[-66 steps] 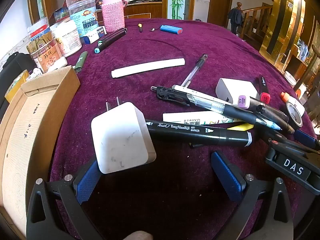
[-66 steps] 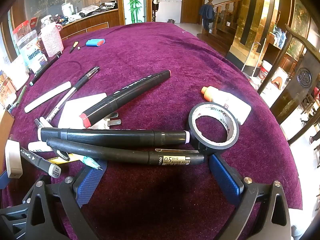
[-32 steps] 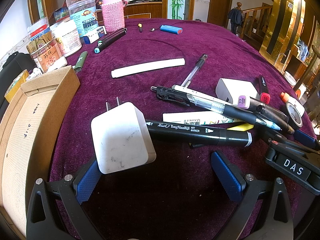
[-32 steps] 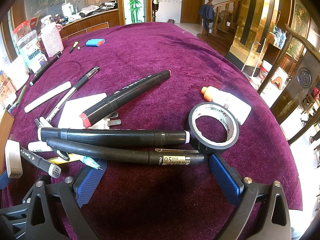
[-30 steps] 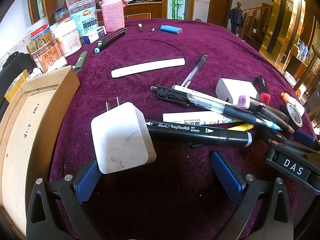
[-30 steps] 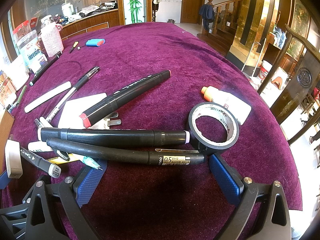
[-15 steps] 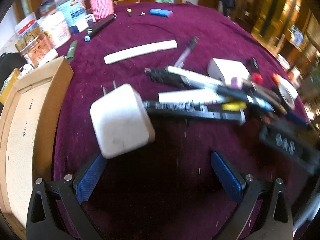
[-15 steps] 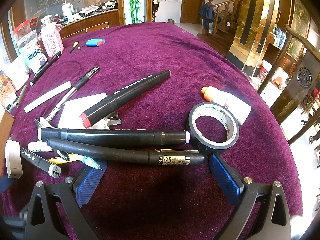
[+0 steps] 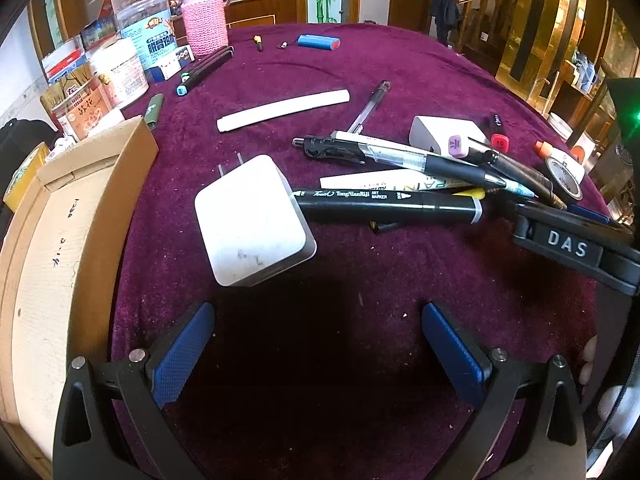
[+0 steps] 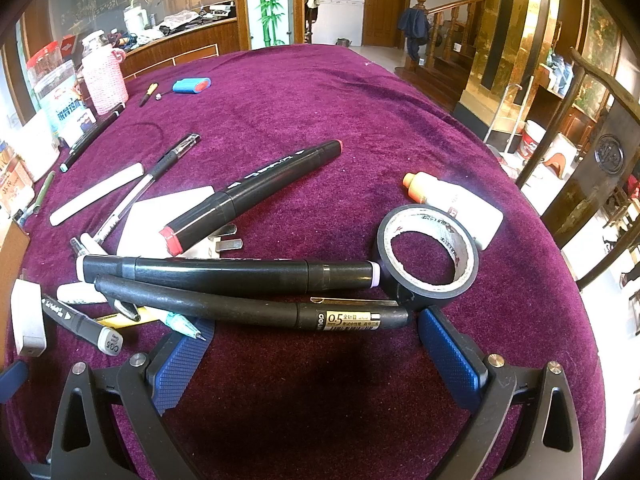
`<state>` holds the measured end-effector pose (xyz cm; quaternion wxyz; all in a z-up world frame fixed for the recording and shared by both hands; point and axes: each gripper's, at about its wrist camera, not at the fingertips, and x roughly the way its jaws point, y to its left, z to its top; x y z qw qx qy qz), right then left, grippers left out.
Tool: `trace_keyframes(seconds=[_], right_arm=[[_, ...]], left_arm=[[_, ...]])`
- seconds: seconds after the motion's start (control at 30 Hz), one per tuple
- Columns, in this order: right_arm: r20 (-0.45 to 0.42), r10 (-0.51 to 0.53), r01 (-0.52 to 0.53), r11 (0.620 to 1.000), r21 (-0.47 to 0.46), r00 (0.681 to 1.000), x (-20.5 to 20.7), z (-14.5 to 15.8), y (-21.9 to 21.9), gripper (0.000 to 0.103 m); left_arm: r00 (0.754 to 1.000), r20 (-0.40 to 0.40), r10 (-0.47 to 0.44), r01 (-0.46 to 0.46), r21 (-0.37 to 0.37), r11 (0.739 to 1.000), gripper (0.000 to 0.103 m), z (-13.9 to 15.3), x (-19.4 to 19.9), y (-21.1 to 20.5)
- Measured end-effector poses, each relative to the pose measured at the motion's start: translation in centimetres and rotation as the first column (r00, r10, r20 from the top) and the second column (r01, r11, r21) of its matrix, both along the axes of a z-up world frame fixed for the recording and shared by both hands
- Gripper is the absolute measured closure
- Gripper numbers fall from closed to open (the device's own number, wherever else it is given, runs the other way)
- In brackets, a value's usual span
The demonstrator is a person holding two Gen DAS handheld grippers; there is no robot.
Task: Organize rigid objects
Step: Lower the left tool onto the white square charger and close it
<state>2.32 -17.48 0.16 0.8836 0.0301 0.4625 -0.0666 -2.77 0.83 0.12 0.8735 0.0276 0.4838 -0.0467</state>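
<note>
Our left hand-held gripper point(image 9: 318, 354) and right hand-held gripper point(image 10: 316, 360) are both gaping empty; we are barely starting, with charger point(image 9: 252, 222), markers point(image 10: 228, 274) and tape point(image 10: 430, 256) lying unsorted mid-counter point(image 9: 400, 280), box point(image 9: 52, 248) at its left edge.

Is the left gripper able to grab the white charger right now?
Probably yes. The left gripper is open, and the charger lies just ahead with bare cloth between. Only a black marker touches its right side.

wooden door point(image 10: 386, 4) | staircase railing point(image 10: 452, 12) | gold wall panels point(image 10: 516, 28)
</note>
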Motion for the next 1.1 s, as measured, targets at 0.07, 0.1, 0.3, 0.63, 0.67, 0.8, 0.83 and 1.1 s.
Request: trace_keyframes(seconds=[0.07, 0.1, 0.3, 0.63, 0.67, 0.8, 0.83, 1.1], right_arm=[[-0.049, 0.055, -0.054, 0.998, 0.014, 0.997, 0.4, 0.1, -0.1, 0.001], [-0.059, 0.057, -0.055, 0.998, 0.036, 0.997, 0.4, 0.2, -0.4, 0.001], [-0.116, 0.069, -0.070, 0.998, -0.002, 0.991, 0.3, 0.7, -0.5, 0.001], [0.428, 0.015, 0.013, 0.998, -0.062, 0.904, -9.3, 9.6, -0.7, 0.001], [0.493, 0.002, 0.051, 0.994, -0.095, 0.870, -9.6, 10.4, -0.8, 0.001], [0.454, -0.037, 0.074, 0.995, -0.064, 0.890, -4.2, 9.8, -2.5, 0.001], [0.450, -0.055, 0.081, 0.996, -0.037, 0.891, -3.3, 9.3, -3.1, 0.001], [0.418, -0.161, 0.159, 0.986, 0.041, 0.894, -1.4, 6.8, -6.3, 0.001]], left_arm=[[1.000, -0.001, 0.000, 0.000, 0.001, 1.000, 0.000, 0.0, 0.0, 0.0], [1.000, -0.001, 0.000, 0.000, 0.002, 1.000, 0.000, 0.0, 0.0, 0.0], [1.000, 0.001, 0.022, -0.022, 0.004, 1.000, 0.000, 0.0, 0.0, -0.3], [0.997, 0.076, 0.034, -0.020, -0.188, 0.982, 0.000, 2.1, -1.6, 2.5], [0.994, 0.105, 0.034, -0.014, -0.191, 0.982, 0.000, 2.8, -2.1, 2.6], [0.987, 0.156, 0.040, -0.007, -0.205, 0.979, 0.000, 5.2, -2.9, 3.2], [0.988, 0.147, 0.046, -0.015, -0.200, 0.980, 0.000, 5.6, -2.7, 3.4], [0.997, 0.021, 0.072, -0.068, -0.167, 0.984, 0.034, 5.2, 1.3, 5.4]])
